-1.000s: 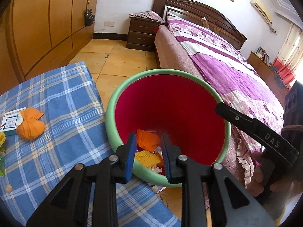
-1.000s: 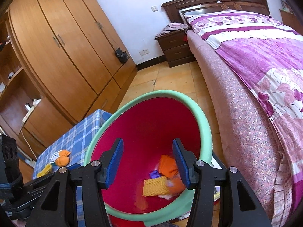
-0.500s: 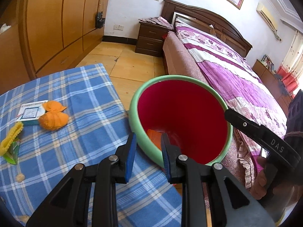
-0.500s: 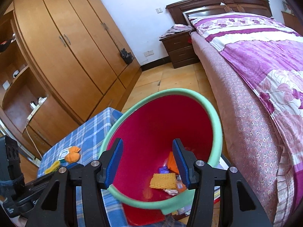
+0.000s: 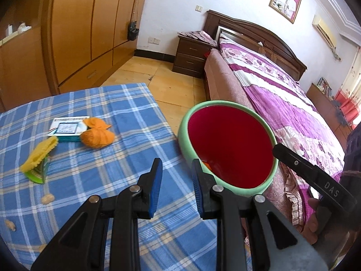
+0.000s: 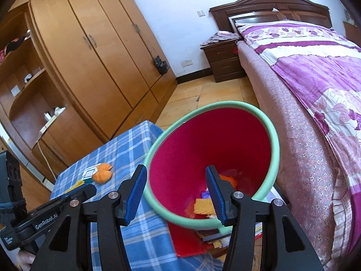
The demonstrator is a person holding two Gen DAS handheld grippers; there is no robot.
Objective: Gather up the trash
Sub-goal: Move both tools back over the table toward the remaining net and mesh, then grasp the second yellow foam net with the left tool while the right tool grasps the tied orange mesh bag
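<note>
A red bin with a green rim [image 5: 227,140] [image 6: 270,135] stands off the right edge of the blue plaid table [image 5: 94,176] [image 6: 126,144], with orange and yellow scraps [image 6: 203,205] at its bottom. On the table lie orange peel [image 5: 97,136] [image 6: 102,175], a yellow foam net [image 5: 39,153], a green wrapper [image 5: 37,176], a small box [image 5: 66,128] and peanut bits [image 5: 47,199]. My left gripper [image 5: 176,180] is open and empty over the table's right edge. My right gripper [image 6: 176,192] is open and empty at the bin's near rim.
A bed with a purple cover [image 5: 282,94] [image 6: 315,79] runs along the right, close to the bin. A wooden wardrobe [image 5: 79,29] [image 6: 90,56] stands on the left, a nightstand [image 5: 191,56] at the back. Papers lie under the bin [image 6: 214,237].
My left gripper has drawn back from over the bin to the table's edge and opened wider. The right gripper has pulled back a little, so the bin looks smaller.
</note>
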